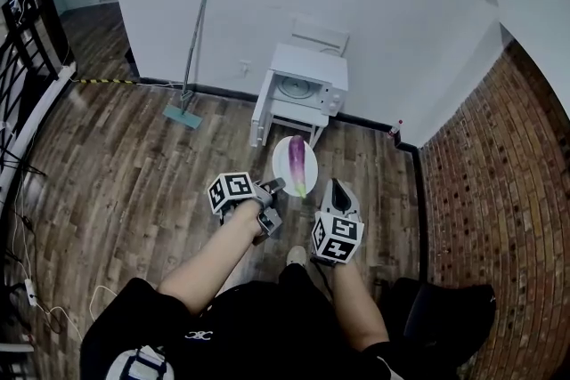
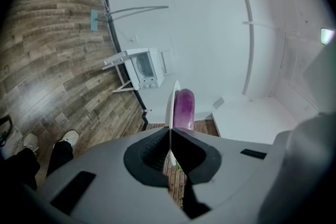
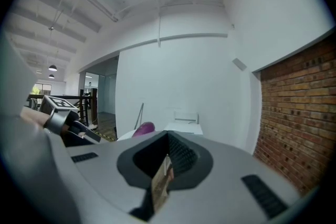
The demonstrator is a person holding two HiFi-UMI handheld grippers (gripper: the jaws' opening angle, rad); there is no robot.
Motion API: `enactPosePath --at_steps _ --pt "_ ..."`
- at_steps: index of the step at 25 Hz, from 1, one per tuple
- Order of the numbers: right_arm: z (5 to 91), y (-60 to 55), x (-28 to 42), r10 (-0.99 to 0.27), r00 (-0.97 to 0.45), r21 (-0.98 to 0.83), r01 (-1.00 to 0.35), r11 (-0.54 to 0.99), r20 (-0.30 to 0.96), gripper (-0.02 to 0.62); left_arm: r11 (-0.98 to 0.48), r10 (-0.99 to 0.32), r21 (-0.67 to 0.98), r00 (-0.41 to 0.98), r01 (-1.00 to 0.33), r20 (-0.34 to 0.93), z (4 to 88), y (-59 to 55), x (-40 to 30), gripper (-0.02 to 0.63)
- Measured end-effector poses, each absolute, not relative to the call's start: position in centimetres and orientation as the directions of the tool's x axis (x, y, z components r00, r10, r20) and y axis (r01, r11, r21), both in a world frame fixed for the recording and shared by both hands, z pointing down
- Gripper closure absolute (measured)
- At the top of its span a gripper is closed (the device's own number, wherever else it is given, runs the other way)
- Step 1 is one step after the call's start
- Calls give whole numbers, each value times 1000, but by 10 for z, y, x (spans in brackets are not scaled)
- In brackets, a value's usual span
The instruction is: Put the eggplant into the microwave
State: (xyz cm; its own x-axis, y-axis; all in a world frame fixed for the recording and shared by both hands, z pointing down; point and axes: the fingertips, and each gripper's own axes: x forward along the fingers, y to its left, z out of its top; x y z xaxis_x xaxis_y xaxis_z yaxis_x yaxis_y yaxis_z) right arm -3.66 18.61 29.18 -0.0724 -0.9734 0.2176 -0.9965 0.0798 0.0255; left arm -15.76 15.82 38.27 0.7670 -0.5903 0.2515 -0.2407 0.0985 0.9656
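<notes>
A purple eggplant (image 1: 297, 163) lies on a white plate (image 1: 283, 157) held out in front of me above the wooden floor. My left gripper (image 1: 274, 185) is shut on the plate's near rim. In the left gripper view the plate (image 2: 172, 99) shows edge-on between the jaws, with the eggplant (image 2: 184, 107) on its right side. My right gripper (image 1: 338, 190) hangs just right of the plate, shut and holding nothing. The white microwave (image 1: 307, 86) sits on a small white stand against the wall, straight ahead beyond the plate.
A long-handled mop (image 1: 189, 58) leans on the white wall left of the microwave. A brick wall (image 1: 499, 191) runs along the right. A black railing (image 1: 22, 22) and floor cables (image 1: 27, 280) are at the far left. A small bottle (image 1: 394, 129) stands in the corner.
</notes>
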Motion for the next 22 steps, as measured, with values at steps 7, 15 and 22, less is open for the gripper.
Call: enactPosePath --at_steps 7,15,22 --pt "300 145 -30 -972 -96 22 -994 103 215 589 113 -601 964 756 -241 260 390 124 -153 594" --pt "305 76 4 -969 -109 14 -993 115 221 589 113 -616 959 740 -258 272 390 53 -125 594" --pt "308 15 31 -965 -131 3 -991 136 228 589 139 -640 959 717 -246 276 395 -4 -105 594"
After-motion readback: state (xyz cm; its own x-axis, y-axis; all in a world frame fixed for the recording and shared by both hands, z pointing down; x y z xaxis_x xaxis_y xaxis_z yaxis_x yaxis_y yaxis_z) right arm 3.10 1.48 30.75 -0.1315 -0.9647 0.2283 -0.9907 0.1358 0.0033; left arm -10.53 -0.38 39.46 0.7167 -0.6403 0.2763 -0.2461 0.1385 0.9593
